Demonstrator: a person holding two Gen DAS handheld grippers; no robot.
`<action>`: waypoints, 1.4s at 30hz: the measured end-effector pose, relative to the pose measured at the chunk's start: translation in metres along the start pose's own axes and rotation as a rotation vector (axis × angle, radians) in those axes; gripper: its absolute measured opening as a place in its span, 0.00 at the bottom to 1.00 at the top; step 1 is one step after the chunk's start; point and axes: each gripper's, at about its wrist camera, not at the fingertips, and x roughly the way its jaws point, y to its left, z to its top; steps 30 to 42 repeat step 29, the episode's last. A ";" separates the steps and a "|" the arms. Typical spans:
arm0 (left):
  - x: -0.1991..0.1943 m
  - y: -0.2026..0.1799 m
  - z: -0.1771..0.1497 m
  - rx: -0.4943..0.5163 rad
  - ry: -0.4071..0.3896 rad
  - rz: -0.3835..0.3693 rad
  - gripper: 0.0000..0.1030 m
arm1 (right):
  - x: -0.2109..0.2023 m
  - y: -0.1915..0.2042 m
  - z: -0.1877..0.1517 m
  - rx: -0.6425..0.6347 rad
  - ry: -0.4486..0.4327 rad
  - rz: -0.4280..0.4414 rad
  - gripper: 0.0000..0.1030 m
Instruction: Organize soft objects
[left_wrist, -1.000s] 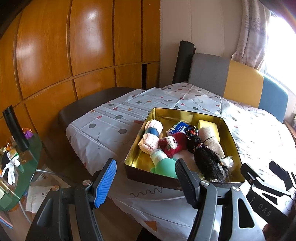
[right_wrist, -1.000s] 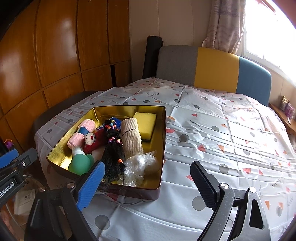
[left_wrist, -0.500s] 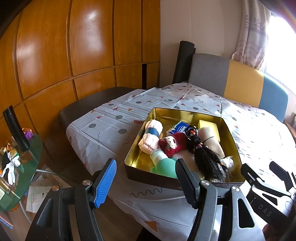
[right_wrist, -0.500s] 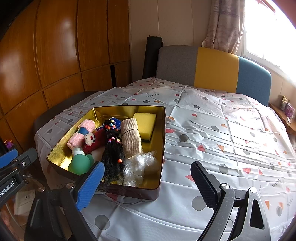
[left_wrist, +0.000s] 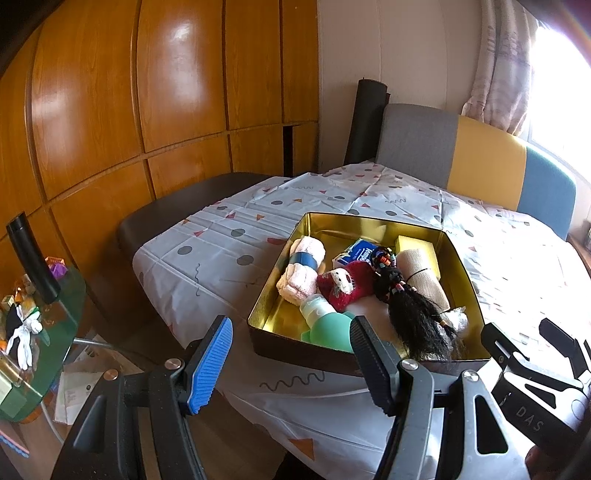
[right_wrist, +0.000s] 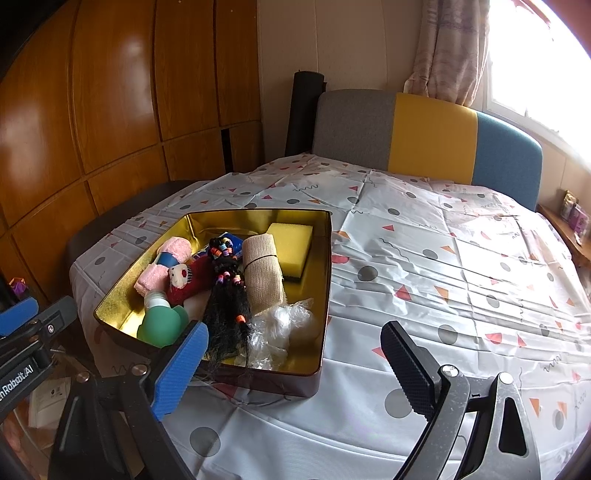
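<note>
A gold tin box (left_wrist: 461, 266) (right_wrist: 325, 266) rests near the table's left corner. Inside lie a pink rolled towel (left_wrist: 303, 273) (right_wrist: 166, 262), a red plush toy (left_wrist: 345, 286) (right_wrist: 188, 280), a black braided hairpiece (left_wrist: 413, 314) (right_wrist: 227, 291), a beige bandage roll (left_wrist: 424, 280) (right_wrist: 262, 273), a yellow sponge (left_wrist: 417, 247) (right_wrist: 291, 243), a green squeeze bottle (left_wrist: 325, 325) (right_wrist: 159, 317) and crumpled clear plastic (right_wrist: 284, 325). My left gripper (left_wrist: 291, 365) hovers open before the box's near corner. My right gripper (right_wrist: 295, 369) is open, nothing between its fingers, just in front of the box.
The table wears a white patterned cloth (right_wrist: 443, 266). A grey, yellow and blue sofa back (right_wrist: 428, 136) stands behind it. A dark bench (left_wrist: 192, 210) runs along the wood panelling. A green glass side table (left_wrist: 33, 332) with clutter sits low left.
</note>
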 end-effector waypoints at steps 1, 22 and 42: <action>0.000 0.000 0.000 0.000 0.001 -0.001 0.65 | 0.000 0.000 0.000 0.000 0.000 0.000 0.92; 0.005 0.002 0.000 0.002 0.021 -0.003 0.42 | -0.001 0.000 0.000 0.002 0.001 -0.001 0.93; 0.001 0.003 0.002 -0.008 -0.012 -0.017 0.41 | 0.001 -0.001 -0.001 0.005 0.010 0.001 0.93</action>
